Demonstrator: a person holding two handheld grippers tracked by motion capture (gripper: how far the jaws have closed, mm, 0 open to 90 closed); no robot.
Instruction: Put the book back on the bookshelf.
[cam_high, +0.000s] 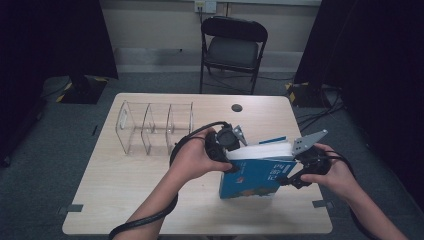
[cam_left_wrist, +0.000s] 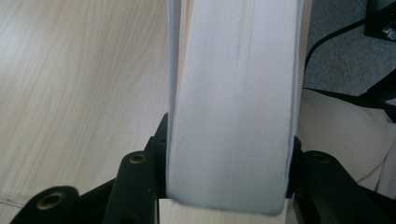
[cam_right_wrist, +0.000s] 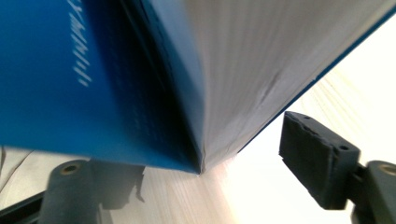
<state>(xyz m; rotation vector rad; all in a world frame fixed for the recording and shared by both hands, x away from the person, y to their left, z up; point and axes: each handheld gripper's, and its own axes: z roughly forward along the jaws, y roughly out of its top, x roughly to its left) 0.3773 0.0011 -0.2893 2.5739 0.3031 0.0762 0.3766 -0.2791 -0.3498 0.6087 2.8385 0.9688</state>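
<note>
A thick blue book (cam_high: 255, 177) stands on its edge on the wooden table (cam_high: 130, 200), white page block up. My left gripper (cam_high: 235, 156) clamps its left end. In the left gripper view the white page edge (cam_left_wrist: 233, 102) sits between the two black jaws of that gripper (cam_left_wrist: 224, 186), which press on both covers. My right gripper (cam_high: 292, 172) is at the book's right end. In the right gripper view the book's corner (cam_right_wrist: 140, 70) lies between the jaws of that gripper (cam_right_wrist: 196, 186), and the right pad (cam_right_wrist: 317, 158) stands apart from the pages.
A clear acrylic divider rack (cam_high: 155, 127) stands at the back left of the table. A small dark round disc (cam_high: 236, 107) lies near the far edge. A black folding chair (cam_high: 232, 47) is behind the table.
</note>
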